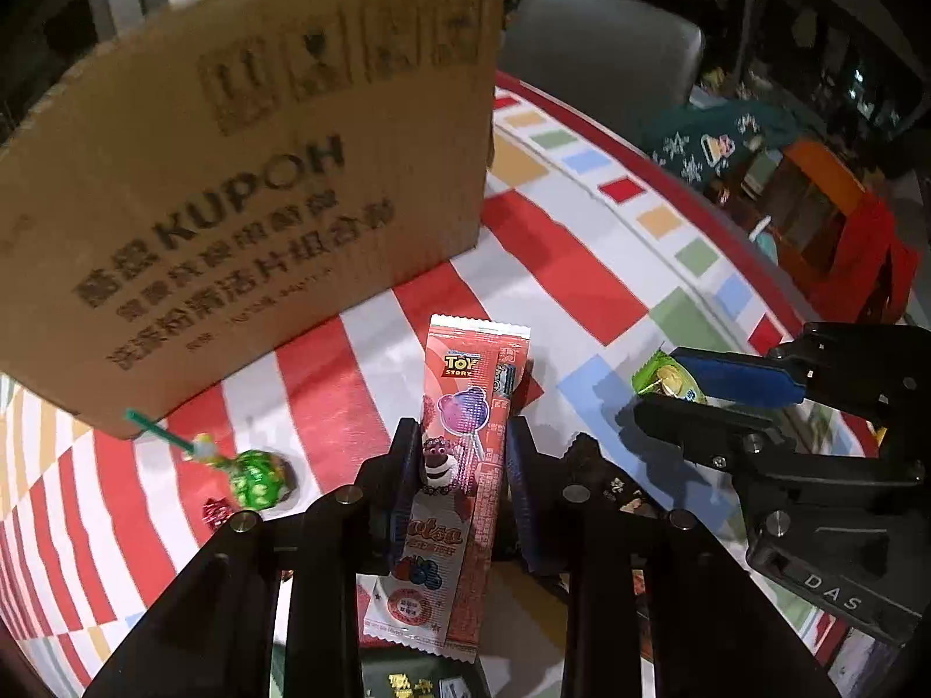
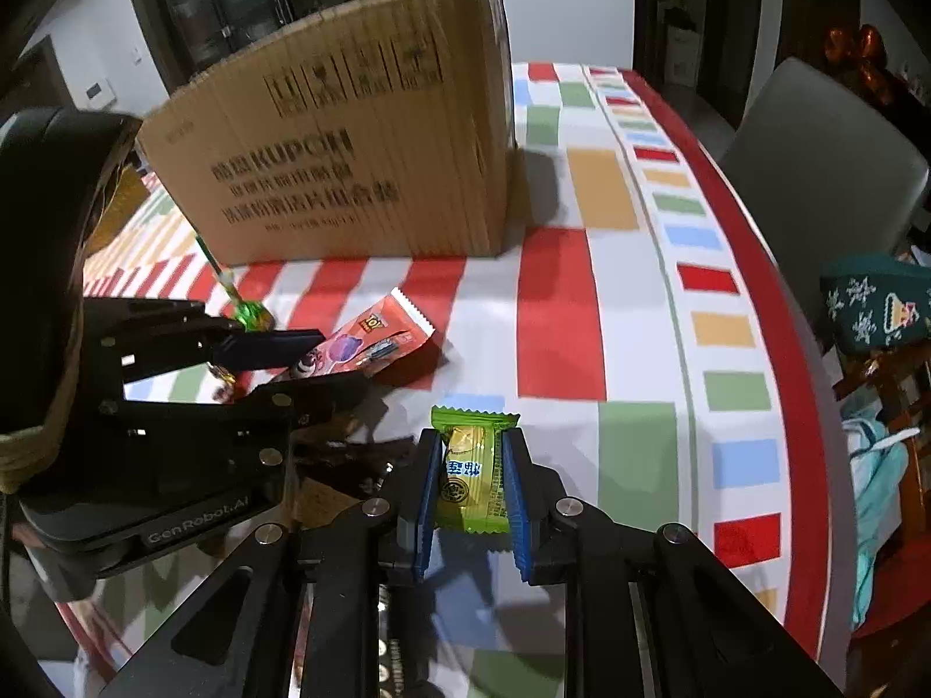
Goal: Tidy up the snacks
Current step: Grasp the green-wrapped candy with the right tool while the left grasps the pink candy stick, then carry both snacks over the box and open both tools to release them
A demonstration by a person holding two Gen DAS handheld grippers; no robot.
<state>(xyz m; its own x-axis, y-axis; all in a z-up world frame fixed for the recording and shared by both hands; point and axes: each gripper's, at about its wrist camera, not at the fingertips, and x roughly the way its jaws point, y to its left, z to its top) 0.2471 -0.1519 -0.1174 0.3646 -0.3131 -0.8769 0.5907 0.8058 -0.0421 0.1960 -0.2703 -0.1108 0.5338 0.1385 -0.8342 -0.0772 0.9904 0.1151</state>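
Both grippers are working over the striped table [image 2: 628,302], and each one is carrying a snack. The left gripper [image 1: 462,465] is clamping its jaws narrow on the long pink Toy Story lollipop packet [image 1: 459,442], squeezing it about halfway along, with the top end sticking out forward past the fingertips and the bottom end hanging back toward the camera. From the right wrist view that same packet [image 2: 372,343] is angling out over the table, its far end just off the cloth. The right gripper [image 2: 468,480] is pinching the green and yellow candy wrapper [image 2: 468,477] between its blue pads [image 2: 515,500], jaws drawn in tight against both sides of it. The cardboard box [image 1: 244,174] is standing upright toward the far edge of the table, printed side facing the grippers. A green lollipop [image 1: 256,477] is lying on the cloth just in front of the box, its stick pointing at the box's lower edge, and a small red wrapped candy [image 1: 216,512] is sitting right beside it. A grey chair [image 2: 814,163] is standing at the table's right edge.
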